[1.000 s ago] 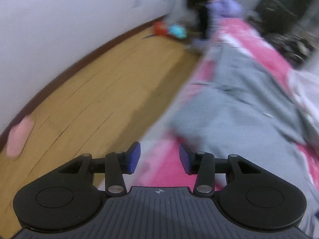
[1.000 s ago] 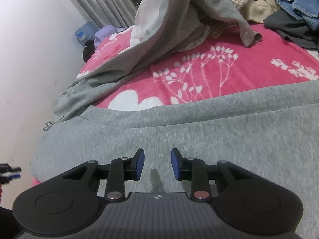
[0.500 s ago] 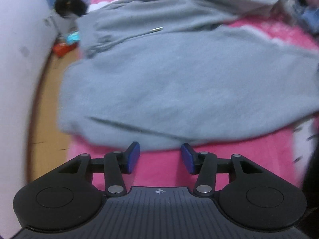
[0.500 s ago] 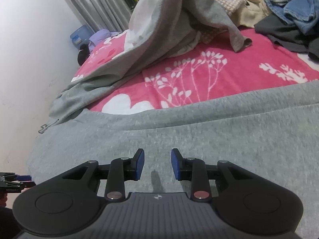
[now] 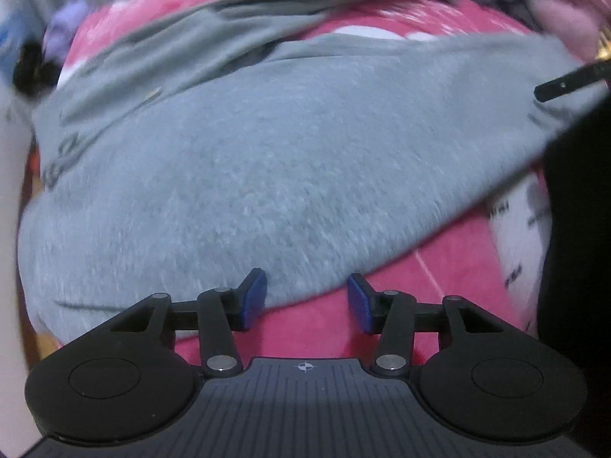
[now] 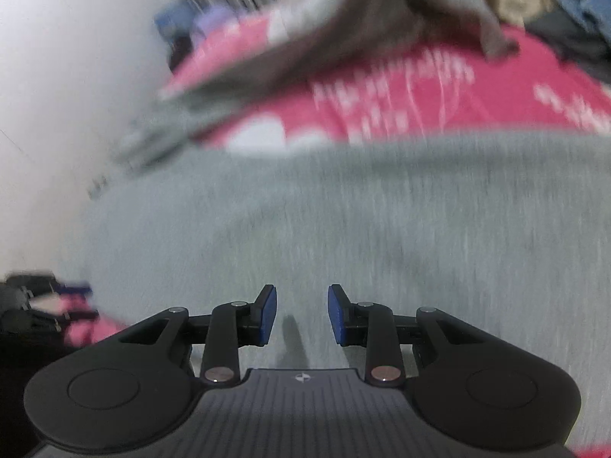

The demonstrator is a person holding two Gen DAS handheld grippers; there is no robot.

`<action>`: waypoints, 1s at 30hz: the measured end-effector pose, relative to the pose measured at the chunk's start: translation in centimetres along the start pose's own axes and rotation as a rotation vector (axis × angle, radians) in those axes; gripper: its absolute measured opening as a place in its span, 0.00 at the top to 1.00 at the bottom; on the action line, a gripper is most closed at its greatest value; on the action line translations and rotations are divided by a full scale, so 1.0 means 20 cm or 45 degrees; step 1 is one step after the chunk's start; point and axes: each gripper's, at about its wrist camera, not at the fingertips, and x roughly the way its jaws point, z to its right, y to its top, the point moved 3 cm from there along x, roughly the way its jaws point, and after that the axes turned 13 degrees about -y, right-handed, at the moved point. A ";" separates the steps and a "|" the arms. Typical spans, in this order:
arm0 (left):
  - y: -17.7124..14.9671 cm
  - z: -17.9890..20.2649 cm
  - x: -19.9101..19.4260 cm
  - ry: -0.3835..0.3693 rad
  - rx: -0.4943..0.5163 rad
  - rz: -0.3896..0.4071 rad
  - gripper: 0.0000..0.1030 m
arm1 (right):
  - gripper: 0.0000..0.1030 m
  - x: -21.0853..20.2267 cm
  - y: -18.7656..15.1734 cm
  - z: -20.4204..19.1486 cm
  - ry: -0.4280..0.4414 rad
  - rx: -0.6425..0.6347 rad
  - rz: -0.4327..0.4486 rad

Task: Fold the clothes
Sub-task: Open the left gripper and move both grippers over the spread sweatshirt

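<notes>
A bed with a pink floral bedspread [image 5: 313,328] fills both views, a pale wall [image 6: 57,76] running along its side at 9 o'clock in the right wrist view. A grey garment [image 5: 267,160] lies spread flat across the bedspread. The left tool [image 5: 305,301] hangs at the garment's near hem with its blue pads [image 5: 254,297] spread apart and nothing between them; one pad sits over grey cloth, the other over pink. The right tool [image 6: 301,315] hovers over the middle of the same garment [image 6: 382,229], released, its pads parted and empty. At 12 o'clock a second grey and white garment [image 6: 343,11] is heaped up, one end trailing toward 10 o'clock. More clothes [image 6: 565,7], blue, beige and dark, are piled at 1 to 2 o'clock. Both views are motion-blurred. A dark shape at 3 o'clock blocks the left wrist view's edge; what it is cannot be told.
</notes>
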 end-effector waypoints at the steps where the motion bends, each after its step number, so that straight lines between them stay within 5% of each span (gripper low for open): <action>1: 0.00 0.00 -0.01 -0.007 -0.008 -0.001 0.53 | 0.70 0.01 -0.04 -0.01 -0.019 -0.009 -0.037; 7: 0.03 -0.08 -0.11 -0.039 -0.075 -0.038 0.53 | 0.70 -0.06 -0.12 -0.03 -0.087 -0.016 -0.136; 11: 0.08 -0.20 -0.23 -0.065 -0.220 0.058 0.53 | 0.70 -0.16 -0.14 0.00 -0.077 0.070 -0.155; 16: 0.11 -0.45 -0.31 0.008 -0.519 0.272 0.52 | 0.66 -0.28 -0.02 0.07 -0.158 0.130 0.024; 21: 0.01 -0.66 -0.26 0.149 -0.764 0.282 0.52 | 0.64 -0.25 0.04 0.19 -0.253 0.217 0.076; 24: 0.02 -0.68 -0.31 0.165 -0.810 0.349 0.52 | 0.62 -0.24 0.05 0.23 -0.286 0.262 0.095; 30: 0.35 -0.62 -0.33 0.127 -0.614 0.482 0.50 | 0.61 -0.22 0.06 0.32 -0.353 0.353 0.133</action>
